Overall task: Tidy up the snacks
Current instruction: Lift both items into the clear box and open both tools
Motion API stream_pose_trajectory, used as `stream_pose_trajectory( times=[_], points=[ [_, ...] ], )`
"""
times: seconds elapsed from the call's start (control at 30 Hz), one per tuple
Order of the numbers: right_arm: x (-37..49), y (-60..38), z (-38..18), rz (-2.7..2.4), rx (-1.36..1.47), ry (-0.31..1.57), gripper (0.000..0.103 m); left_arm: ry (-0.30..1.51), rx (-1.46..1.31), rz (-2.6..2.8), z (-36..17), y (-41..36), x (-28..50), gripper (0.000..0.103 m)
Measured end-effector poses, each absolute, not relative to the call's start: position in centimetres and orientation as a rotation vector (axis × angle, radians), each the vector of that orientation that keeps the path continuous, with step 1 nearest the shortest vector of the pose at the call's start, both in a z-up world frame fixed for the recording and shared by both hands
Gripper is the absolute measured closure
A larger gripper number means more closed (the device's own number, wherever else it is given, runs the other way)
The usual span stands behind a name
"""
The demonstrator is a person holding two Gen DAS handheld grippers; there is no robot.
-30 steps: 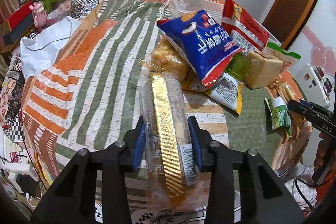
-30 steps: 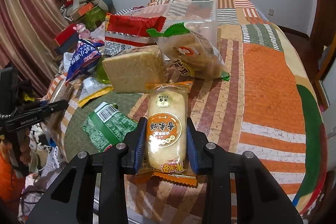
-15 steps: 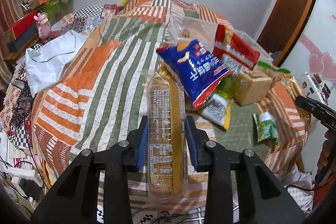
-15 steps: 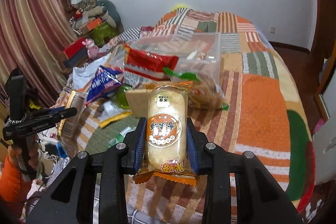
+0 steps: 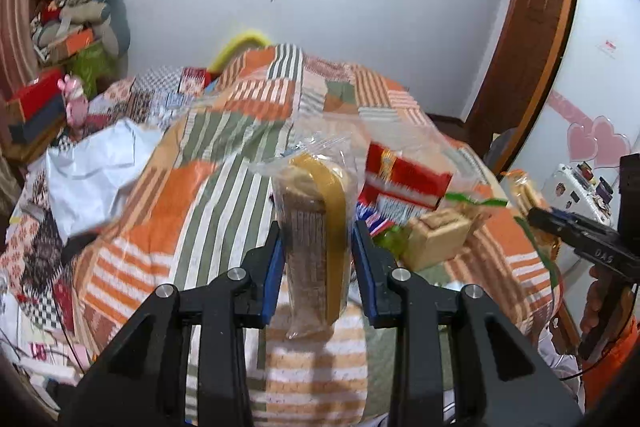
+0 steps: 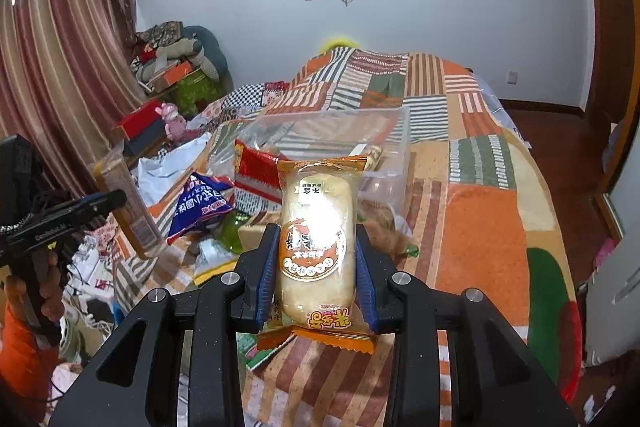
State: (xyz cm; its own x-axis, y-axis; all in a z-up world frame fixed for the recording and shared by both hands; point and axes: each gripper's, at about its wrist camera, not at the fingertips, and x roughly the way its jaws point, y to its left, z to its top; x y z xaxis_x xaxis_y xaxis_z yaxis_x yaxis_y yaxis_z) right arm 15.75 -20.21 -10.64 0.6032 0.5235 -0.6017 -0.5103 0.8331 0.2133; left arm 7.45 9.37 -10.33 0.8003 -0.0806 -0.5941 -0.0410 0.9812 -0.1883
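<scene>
- Left claw [image 5: 316, 259] pinched shut on cracker pack [image 5: 314, 227]: light, crumbly, slippery wrap.
- Right claw [image 6: 316, 267] squeezed on soft bun [image 6: 316, 247]; best gripped mid-pack, gently.

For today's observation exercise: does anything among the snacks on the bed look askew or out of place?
Yes. The clear plastic bin holds almost nothing, while the red packet, the blue bag and the tan block lie jumbled in a heap on the quilt in front of it, overlapping at odd angles.

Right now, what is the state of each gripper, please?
Left gripper: shut on the clear-wrapped cracker pack.
Right gripper: shut on the orange-wrapped bread.
</scene>
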Motion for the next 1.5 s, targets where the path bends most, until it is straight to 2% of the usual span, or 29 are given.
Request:
stream_pose_trajectory(
  times=[0.67,1.2,1.5],
  points=[
    [19.3,-20.0,-7.7,0.579,0.032,0.597,0.071,0.503,-0.145,-0.063,-4.3,8.9,12.4,0.071],
    [24.4,-18.9,-8.7,0.55,0.004,0.62,0.071,0.534,-0.143,-0.076,-6.1,8.5,20.4,0.071],
    [27.5,-18.2,-10.5,0.549,-0.003,0.689,0.071,0.613,-0.141,-0.105,-8.5,8.4,24.0,0.071]
  ],
)
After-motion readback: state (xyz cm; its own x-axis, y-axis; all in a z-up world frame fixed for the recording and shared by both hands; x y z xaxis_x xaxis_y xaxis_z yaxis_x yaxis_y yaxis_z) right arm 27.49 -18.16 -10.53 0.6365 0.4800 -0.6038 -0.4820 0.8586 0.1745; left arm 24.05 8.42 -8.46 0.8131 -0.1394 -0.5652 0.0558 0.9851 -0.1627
